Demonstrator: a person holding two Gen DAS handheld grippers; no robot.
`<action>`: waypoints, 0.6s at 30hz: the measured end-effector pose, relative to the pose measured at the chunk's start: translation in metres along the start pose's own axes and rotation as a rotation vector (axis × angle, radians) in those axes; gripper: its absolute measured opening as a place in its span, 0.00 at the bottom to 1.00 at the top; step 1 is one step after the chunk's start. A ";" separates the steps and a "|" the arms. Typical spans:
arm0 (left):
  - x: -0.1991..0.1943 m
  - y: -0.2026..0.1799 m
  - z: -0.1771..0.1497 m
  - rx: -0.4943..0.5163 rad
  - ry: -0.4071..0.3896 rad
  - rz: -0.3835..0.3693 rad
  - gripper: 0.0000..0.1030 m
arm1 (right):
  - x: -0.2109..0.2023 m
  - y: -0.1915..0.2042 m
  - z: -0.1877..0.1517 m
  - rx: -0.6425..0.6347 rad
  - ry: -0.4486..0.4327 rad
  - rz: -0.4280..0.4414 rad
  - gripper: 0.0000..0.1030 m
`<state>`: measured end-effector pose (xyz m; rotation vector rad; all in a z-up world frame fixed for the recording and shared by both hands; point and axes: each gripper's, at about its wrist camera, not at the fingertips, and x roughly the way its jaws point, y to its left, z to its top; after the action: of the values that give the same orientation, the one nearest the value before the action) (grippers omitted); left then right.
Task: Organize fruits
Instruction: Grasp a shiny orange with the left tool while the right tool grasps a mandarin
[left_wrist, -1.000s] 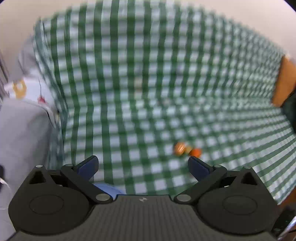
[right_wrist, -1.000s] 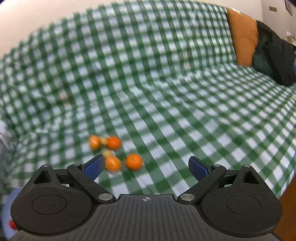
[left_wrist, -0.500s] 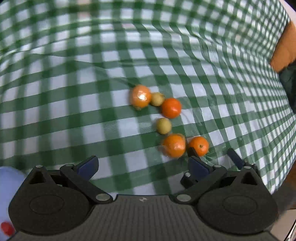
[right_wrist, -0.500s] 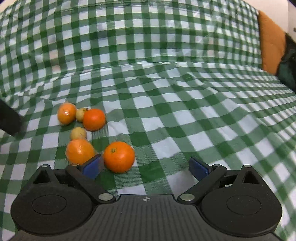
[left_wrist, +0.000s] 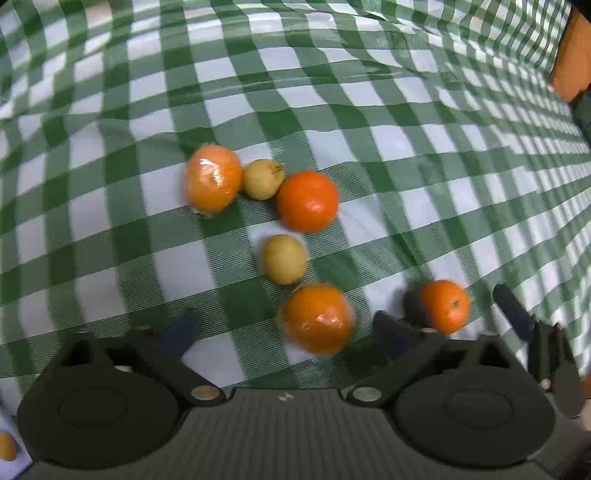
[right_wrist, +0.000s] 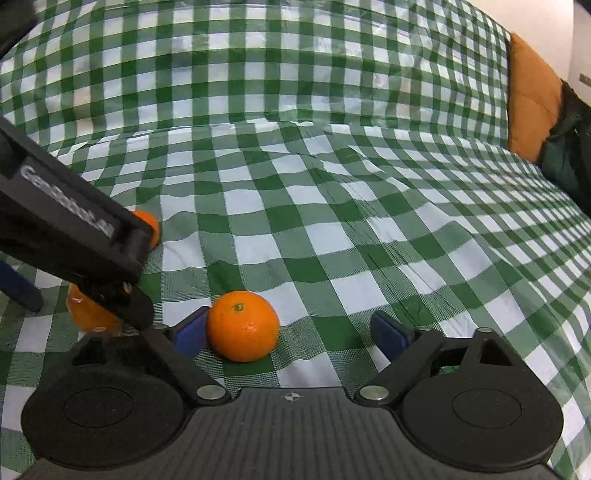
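The left gripper (left_wrist: 280, 328) tilts steeply down, jaws apart and just closing around a wrapped orange (left_wrist: 317, 318), not yet pressing it. The right gripper (right_wrist: 291, 334), angled lower, jaws narrowing, brackets a bare orange (right_wrist: 242, 330) near the checked cloth's (right_wrist: 332, 206) front edge.

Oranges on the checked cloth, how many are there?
4: one far left, one beside it, one by the left gripper, one at the right gripper. None seems hidden.

Checked cloth (left_wrist: 332, 110) looks woven with a slight sheen, creased. Two oranges (left_wrist: 317, 318) sit in glossy clear film; the bare orange (right_wrist: 242, 331) has dimpled, semi-matt peel. Gripper body (right_wrist: 291, 435) is matt black ribbed plastic.
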<state>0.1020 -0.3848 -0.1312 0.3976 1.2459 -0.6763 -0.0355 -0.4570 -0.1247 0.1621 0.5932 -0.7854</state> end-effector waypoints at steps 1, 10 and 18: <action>-0.003 -0.003 -0.002 0.025 -0.004 0.025 0.77 | -0.002 0.001 -0.001 -0.010 -0.004 0.014 0.74; -0.020 0.010 -0.020 0.022 -0.070 -0.090 0.35 | -0.009 0.000 0.001 0.002 -0.055 0.020 0.37; -0.020 0.024 -0.031 0.007 -0.079 -0.093 0.35 | -0.002 -0.006 0.000 0.045 -0.035 -0.002 0.37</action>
<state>0.0920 -0.3424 -0.1229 0.3169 1.1934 -0.7690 -0.0411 -0.4600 -0.1227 0.1893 0.5430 -0.8025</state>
